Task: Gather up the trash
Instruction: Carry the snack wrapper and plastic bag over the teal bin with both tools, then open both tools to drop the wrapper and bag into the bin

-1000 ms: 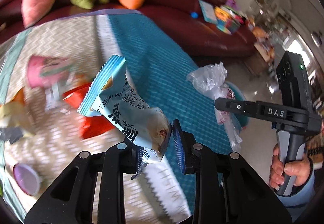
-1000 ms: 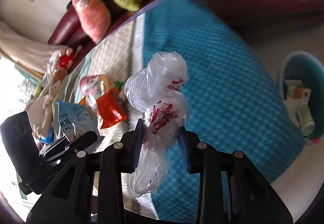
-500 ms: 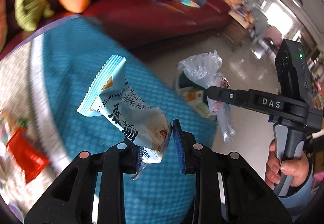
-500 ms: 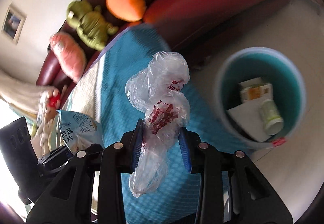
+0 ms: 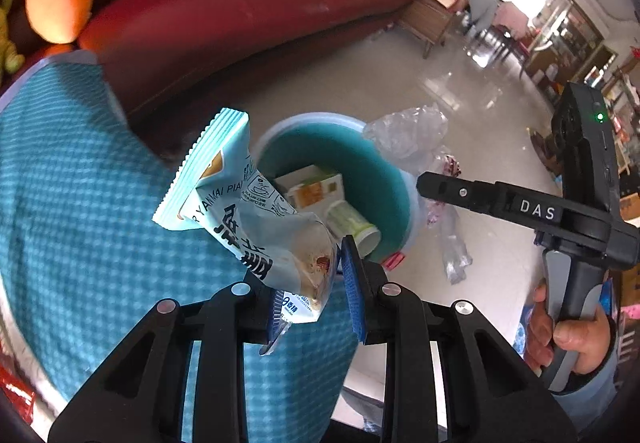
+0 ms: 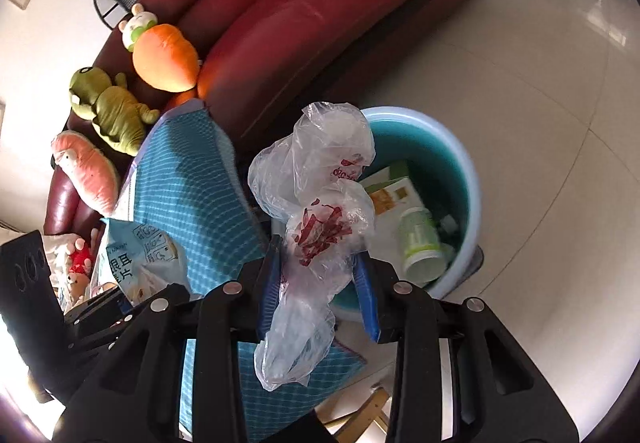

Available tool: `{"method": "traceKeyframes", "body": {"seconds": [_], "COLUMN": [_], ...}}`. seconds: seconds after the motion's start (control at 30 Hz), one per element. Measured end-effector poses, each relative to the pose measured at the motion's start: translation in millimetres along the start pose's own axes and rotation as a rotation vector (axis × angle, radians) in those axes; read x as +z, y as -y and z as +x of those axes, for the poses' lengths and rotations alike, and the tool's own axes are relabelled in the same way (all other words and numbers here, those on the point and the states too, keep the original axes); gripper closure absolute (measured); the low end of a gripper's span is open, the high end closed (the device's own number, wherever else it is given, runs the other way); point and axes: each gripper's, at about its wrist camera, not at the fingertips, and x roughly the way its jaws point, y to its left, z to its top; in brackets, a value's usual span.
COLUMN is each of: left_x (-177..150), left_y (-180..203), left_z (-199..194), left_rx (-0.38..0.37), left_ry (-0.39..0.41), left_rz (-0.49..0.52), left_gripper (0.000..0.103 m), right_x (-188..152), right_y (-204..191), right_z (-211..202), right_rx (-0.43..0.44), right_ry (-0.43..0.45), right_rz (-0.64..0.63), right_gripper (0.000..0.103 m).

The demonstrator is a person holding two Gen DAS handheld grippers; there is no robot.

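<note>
1. The left claw [image 5: 316, 295] is clamped on the lower end of a light blue snack wrapper [image 5: 244, 211]. The wrapper stands up from the claw and leans left, its crimped top edge highest.
2. In the left wrist view the wrapper hangs in the air in front of a round bin [image 5: 404, 203], pale blue outside and teal inside, which stands on the pale tiled floor [image 5: 460, 91].
3. The right claw [image 6: 320, 291] pinches a crumpled clear plastic bag [image 6: 320, 203] with red print. Part of the bag billows above the blue pads [image 6: 270, 291], and a tail of it hangs below them.
4. In the right wrist view the bag is held at the near left rim of the bin, partly over its opening.
5. Inside the bin lie a white and orange carton [image 6: 394, 195] and a white cup with green stripes [image 6: 420, 243], tipped on its side.
6. A surface under a teal checked cloth [image 5: 80, 183] lies to the left of the bin in both views.
7. A dark red sofa [image 6: 300, 23] stands behind, holding an orange carrot-shaped plush [image 6: 166, 57], a green plush [image 6: 110, 109] and a pink plush [image 6: 88, 173].
8. In the left wrist view a hand [image 5: 568, 335] grips the handle of the right claw at the right edge.
</note>
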Motion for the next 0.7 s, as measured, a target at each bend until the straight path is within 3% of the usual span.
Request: {"method": "traceKeyframes", "body": {"seconds": [0.43, 0.63, 0.7], "left_x": [28, 33, 36], "left_y": [23, 30, 32], "left_z": [64, 82, 87], "left_rx": [-0.024, -0.011, -0.012], "left_ry": [-0.070, -0.076, -0.080], "left_rz": [0.022, 0.035, 0.033], "left_gripper": [0.074, 0.052, 0.036], "right_x": [13, 17, 17], "right_y": [27, 31, 31], "right_z": [5, 4, 4], "right_rx": [-0.029, -0.042, -0.046], "right_ry": [-0.017, -0.010, -0.009], "right_rz": [0.036, 0.050, 0.053], "right_gripper": [0.069, 0.069, 0.069]}}
